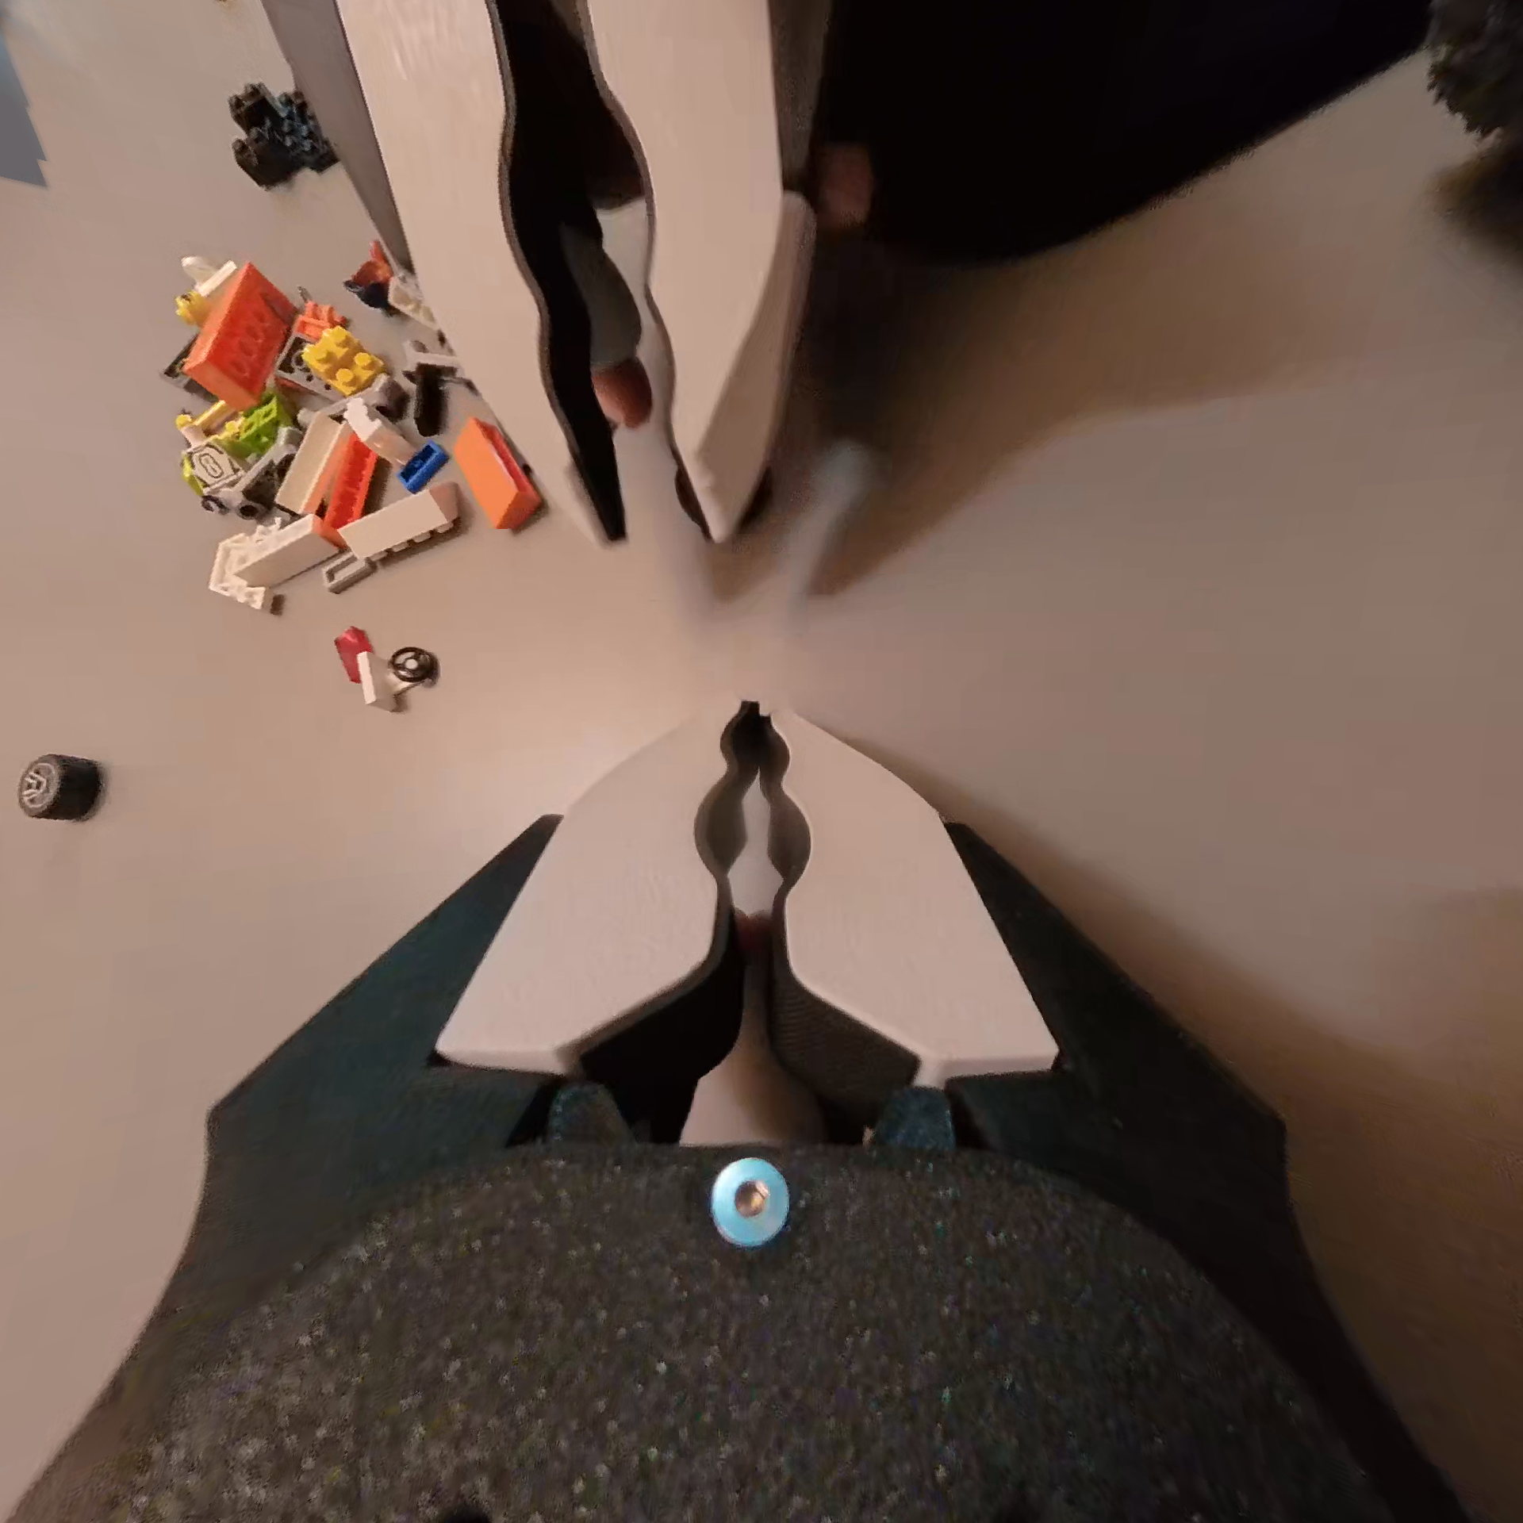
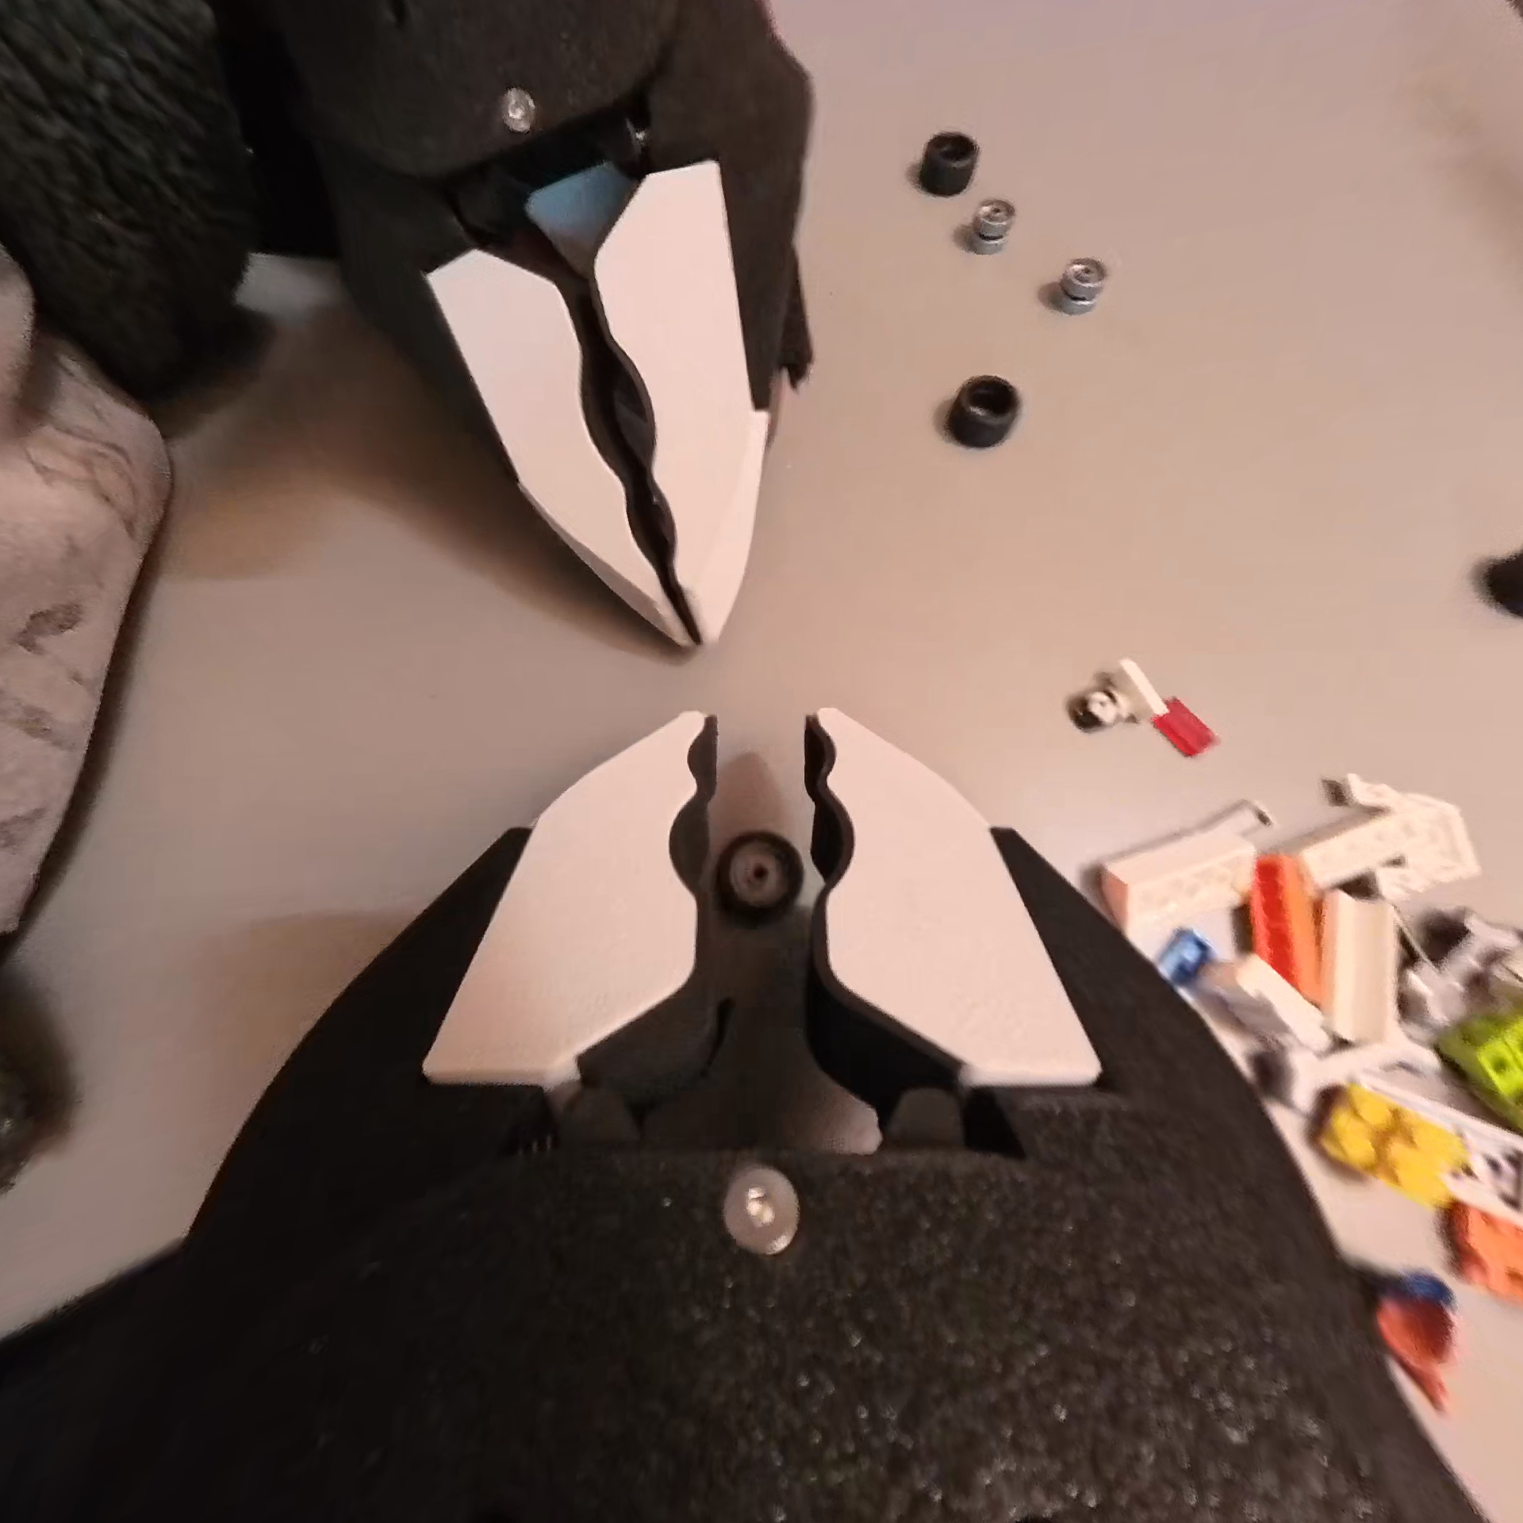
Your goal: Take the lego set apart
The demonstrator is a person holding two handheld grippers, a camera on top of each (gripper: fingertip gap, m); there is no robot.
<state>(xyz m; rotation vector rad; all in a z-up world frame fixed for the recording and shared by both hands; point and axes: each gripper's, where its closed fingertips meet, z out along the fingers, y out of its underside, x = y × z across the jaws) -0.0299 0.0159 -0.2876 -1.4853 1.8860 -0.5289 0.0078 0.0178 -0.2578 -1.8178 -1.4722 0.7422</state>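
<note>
Risk sits in your spread right gripper (image 2: 758, 725), where the small black rubber wheel (image 2: 758, 875) lies loose and could roll off, while your left gripper (image 1: 748, 710) is pressed together.

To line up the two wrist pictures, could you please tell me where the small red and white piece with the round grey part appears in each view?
Left wrist view: red and white piece, left of centre, below the brick pile.
Right wrist view: same piece, right of centre, above the pile.
Shared landmark: the brick pile.

Likely a home: toy bricks (image 1: 330, 412) strewn beside a grey cushion (image 2: 58, 577)
</note>
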